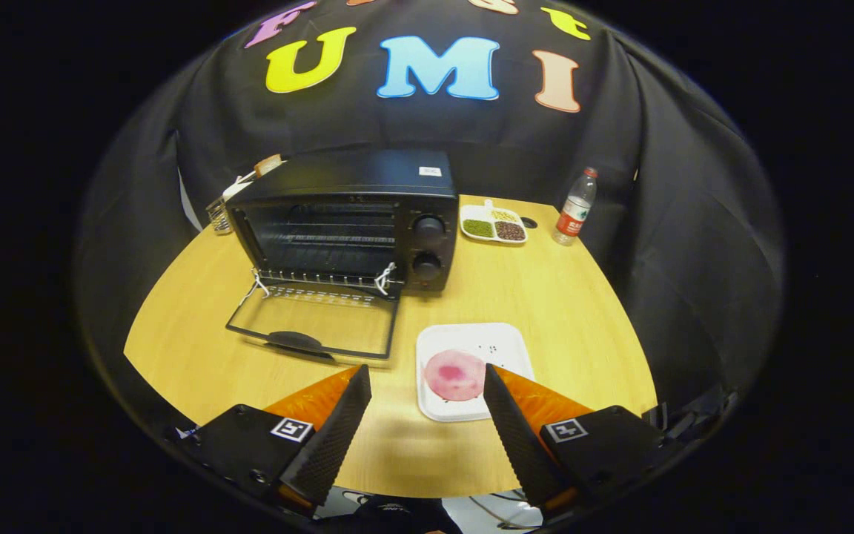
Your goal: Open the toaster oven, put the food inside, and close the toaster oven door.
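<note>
A black toaster oven (353, 215) stands at the back left of the round wooden table (560, 311). Its glass door (316, 322) is folded down flat toward me, with the handle at the near edge and the wire rack showing inside. A round pink piece of food (454, 374) lies on a white square plate (497, 345), just ahead of my right finger. My gripper (427, 380) is open above the table's near edge, with nothing between its fingers. The food sits slightly right of the gap, and the open door lies just beyond my left finger.
A white divided dish of beans (494, 225) sits right of the oven. A plastic water bottle (575, 208) stands at the back right. A small rack with items (230, 204) is behind the oven's left side. Bare wood lies between oven and plate.
</note>
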